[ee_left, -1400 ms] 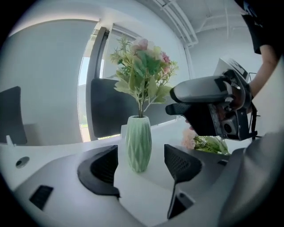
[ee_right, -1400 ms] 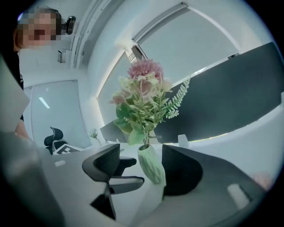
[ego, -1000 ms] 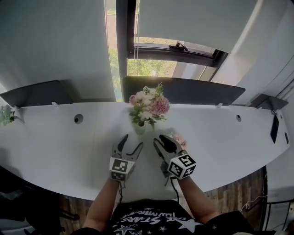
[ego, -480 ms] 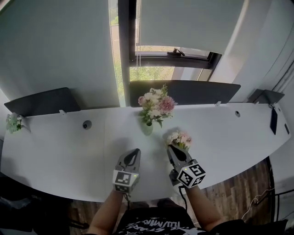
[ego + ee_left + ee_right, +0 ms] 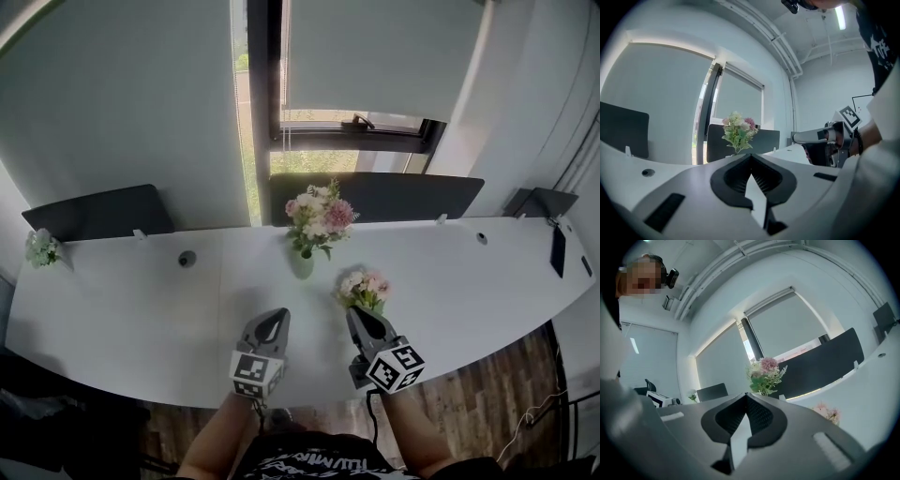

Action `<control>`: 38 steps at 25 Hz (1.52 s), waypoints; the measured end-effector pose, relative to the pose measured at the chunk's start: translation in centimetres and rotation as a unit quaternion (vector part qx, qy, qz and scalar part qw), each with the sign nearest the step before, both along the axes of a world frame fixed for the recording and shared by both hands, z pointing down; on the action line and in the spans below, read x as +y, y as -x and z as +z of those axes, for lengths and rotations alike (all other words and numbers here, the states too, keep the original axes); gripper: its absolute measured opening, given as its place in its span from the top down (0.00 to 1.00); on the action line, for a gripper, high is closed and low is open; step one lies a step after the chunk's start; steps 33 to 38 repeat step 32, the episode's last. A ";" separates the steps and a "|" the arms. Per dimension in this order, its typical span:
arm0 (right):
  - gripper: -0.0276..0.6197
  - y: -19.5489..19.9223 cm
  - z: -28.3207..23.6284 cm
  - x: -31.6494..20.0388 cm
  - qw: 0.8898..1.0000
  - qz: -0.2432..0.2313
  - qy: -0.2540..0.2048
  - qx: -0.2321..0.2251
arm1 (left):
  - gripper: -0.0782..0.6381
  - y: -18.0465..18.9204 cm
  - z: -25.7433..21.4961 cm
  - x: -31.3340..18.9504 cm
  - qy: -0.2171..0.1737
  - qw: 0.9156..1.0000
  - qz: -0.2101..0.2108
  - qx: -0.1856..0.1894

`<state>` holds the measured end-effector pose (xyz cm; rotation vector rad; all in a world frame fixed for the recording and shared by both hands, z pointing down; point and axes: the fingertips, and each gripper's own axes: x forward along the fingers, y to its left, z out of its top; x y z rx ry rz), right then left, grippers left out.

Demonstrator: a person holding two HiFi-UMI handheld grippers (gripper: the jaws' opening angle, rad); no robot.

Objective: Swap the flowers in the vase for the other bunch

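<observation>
A pale vase stands at the middle of the white desk, filled with a bunch of pink and white flowers. A second, smaller pink bunch lies on the desk to the vase's right. My left gripper hovers near the desk's front edge, shut and empty. My right gripper is beside it, just short of the lying bunch, also shut with nothing held.
Dark divider panels stand along the desk's far edge below a window. A small potted plant sits at the far left end. A round cable hole lies left of the vase. Wood floor shows past the front edge.
Both grippers have drawn back from the vase toward the desk's front edge and gone from open to shut. The smaller bunch now lies uncovered on the desk.
</observation>
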<state>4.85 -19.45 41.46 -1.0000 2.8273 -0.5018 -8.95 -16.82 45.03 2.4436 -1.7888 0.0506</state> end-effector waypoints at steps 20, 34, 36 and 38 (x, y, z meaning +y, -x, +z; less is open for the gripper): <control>0.95 -9.4 -0.3 13.1 0.994 -0.101 -0.022 0.037 | 0.88 -12.2 -2.1 12.8 -0.015 0.998 -0.062 -0.010; 0.95 -12.8 0.7 16.7 0.993 -0.112 -0.015 0.033 | 0.88 -15.8 -2.6 16.6 -0.017 0.997 -0.076 -0.015; 0.95 -12.8 0.7 16.7 0.993 -0.112 -0.015 0.033 | 0.88 -15.8 -2.6 16.6 -0.017 0.997 -0.076 -0.015; 0.95 -12.8 0.7 16.7 0.993 -0.112 -0.015 0.033 | 0.88 -15.8 -2.6 16.6 -0.017 0.997 -0.076 -0.015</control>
